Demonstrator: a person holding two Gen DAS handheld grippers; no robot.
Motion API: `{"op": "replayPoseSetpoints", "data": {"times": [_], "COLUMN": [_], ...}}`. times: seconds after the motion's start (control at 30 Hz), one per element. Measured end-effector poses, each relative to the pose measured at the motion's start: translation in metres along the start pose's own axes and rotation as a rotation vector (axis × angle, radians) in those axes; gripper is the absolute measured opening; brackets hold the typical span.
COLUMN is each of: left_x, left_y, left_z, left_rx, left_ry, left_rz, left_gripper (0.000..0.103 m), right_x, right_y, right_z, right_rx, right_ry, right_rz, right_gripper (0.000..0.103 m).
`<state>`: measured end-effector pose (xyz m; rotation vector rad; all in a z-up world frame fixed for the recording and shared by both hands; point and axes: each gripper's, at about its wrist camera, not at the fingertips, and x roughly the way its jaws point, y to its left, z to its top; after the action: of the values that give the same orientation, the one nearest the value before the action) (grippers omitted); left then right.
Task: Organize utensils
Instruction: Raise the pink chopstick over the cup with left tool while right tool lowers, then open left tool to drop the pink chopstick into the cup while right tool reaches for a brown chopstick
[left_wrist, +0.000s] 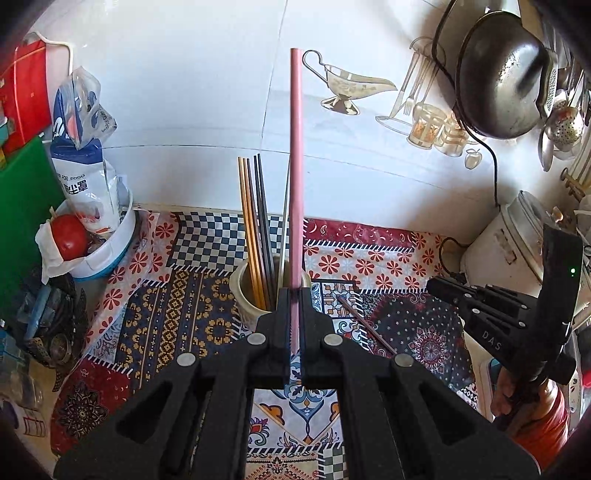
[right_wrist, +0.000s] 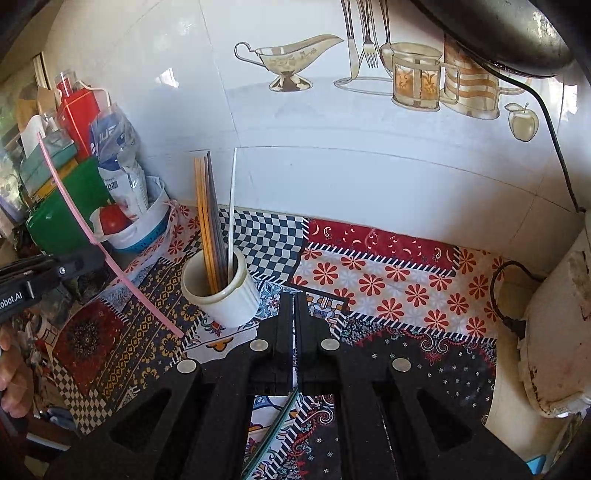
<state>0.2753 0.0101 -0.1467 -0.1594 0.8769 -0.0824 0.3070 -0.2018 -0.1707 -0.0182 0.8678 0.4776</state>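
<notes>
My left gripper (left_wrist: 294, 295) is clamped on the pink straw (left_wrist: 296, 166), held upright just before the white ceramic holder (right_wrist: 221, 291) where chopsticks (right_wrist: 207, 214) already stand. I should lift it over the rim, then lower it straight. My right gripper (right_wrist: 294, 299) is pressed together; a dark-green straw (right_wrist: 273, 432) shows beneath it, grip unclear.

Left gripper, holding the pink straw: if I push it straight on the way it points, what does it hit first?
Probably the white cup of chopsticks, right ahead of the left gripper clamping the pink straw. Depth is unclear; the tiled wall lies behind.
</notes>
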Motion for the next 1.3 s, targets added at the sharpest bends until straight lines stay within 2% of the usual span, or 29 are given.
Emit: {"op": "replayPoseSetpoints", "data": {"times": [0.17,0.23,0.3,0.37,0.53,0.67,0.77,0.97,1.2,1.3], "left_x": [-0.001,-0.001,0.001,0.005,0.02,0.042,0.059,0.074,0.074,0.071], "left_y": [0.005,0.007,0.01,0.012,0.014,0.016,0.021,0.025,0.024,0.023], "left_z": [0.011,0.018,0.026,0.032,0.042,0.044,0.042,0.039,0.04,0.04], "left_rx": [-0.002,-0.004,-0.006,-0.006,-0.005,-0.004,-0.017,-0.026,-0.022,-0.02], "left_ry": [-0.023,-0.035,-0.044,-0.048,-0.047,-0.025,0.007,0.037,0.041,0.046], "left_rz": [0.016,0.021,0.028,0.037,0.053,0.077,0.087,0.092,0.089,0.088], "left_gripper": [0.002,0.002,0.002,0.002,0.002,0.002,0.002,0.0,0.0,0.0], "right_x": [0.003,0.007,0.013,0.02,0.043,0.063,0.072,0.073,0.08,0.084], "right_y": [-0.005,-0.01,-0.018,-0.024,-0.03,-0.041,-0.056,-0.088,-0.122,-0.122], "right_z": [-0.007,-0.013,-0.02,-0.031,-0.076,-0.112,-0.124,-0.121,-0.105,-0.091], "right_rx": [-0.009,-0.003,0.027,0.066,0.156,0.239,0.315,0.382,0.455,0.412], "right_ry": [0.024,0.045,0.076,0.115,0.255,0.355,0.398,0.395,0.374,0.361], "right_rz": [-0.029,-0.046,-0.037,-0.014,0.07,0.069,0.046,-0.023,-0.091,-0.082], "right_gripper": [0.002,0.006,0.018,0.024,0.024,0.024,0.024,0.024,0.024,0.024]}}
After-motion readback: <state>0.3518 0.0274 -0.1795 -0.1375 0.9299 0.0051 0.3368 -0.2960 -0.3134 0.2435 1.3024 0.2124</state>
